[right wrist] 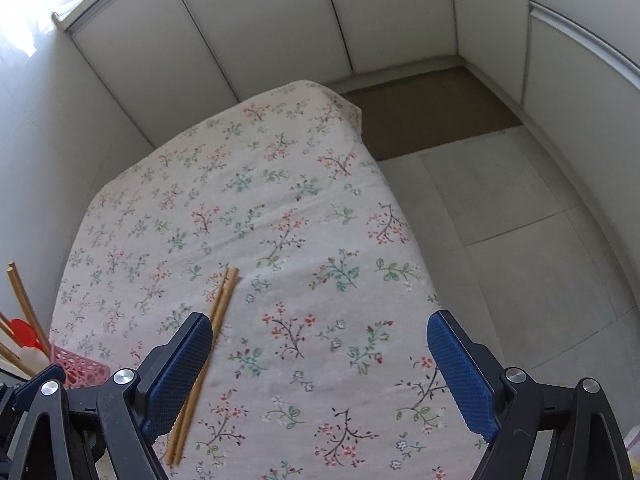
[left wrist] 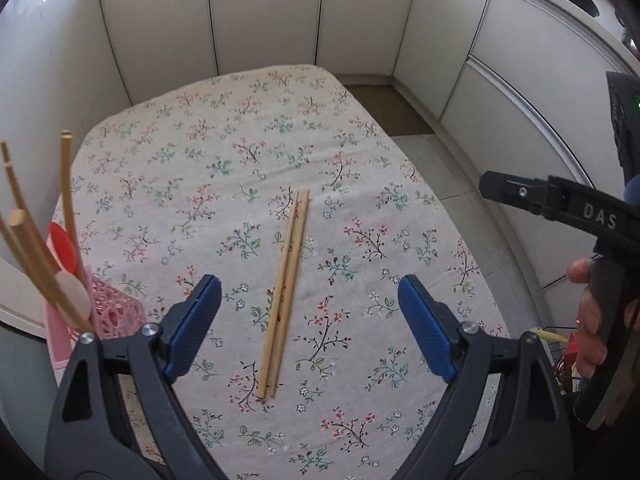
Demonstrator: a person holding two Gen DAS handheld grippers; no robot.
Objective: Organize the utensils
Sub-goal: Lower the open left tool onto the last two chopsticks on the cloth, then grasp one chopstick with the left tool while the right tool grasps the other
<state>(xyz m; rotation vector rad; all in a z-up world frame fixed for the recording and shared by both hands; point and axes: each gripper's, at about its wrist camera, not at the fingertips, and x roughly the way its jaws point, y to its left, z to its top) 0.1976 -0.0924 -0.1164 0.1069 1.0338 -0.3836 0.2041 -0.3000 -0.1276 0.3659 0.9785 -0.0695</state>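
A pair of wooden chopsticks (left wrist: 285, 292) lies side by side on the floral tablecloth (left wrist: 240, 152), pointing away from me. My left gripper (left wrist: 308, 300) is open and empty, hovering above them with a finger on each side. A pink lattice holder (left wrist: 114, 314) at the left edge holds several wooden chopsticks, a red spoon (left wrist: 62, 246) and a white spoon. My right gripper (right wrist: 320, 340) is open and empty; the chopsticks (right wrist: 208, 348) pass partly behind its left finger. The holder (right wrist: 78, 364) shows at the lower left of the right wrist view. The right gripper's body (left wrist: 568, 204) shows at the right of the left wrist view.
White cabinet doors (left wrist: 260, 12) stand behind and to the right of the table. The table's right edge drops to a grey tiled floor (right wrist: 520, 240) with a brown mat (right wrist: 432, 108). A wire basket (left wrist: 560, 344) sits low at the right.
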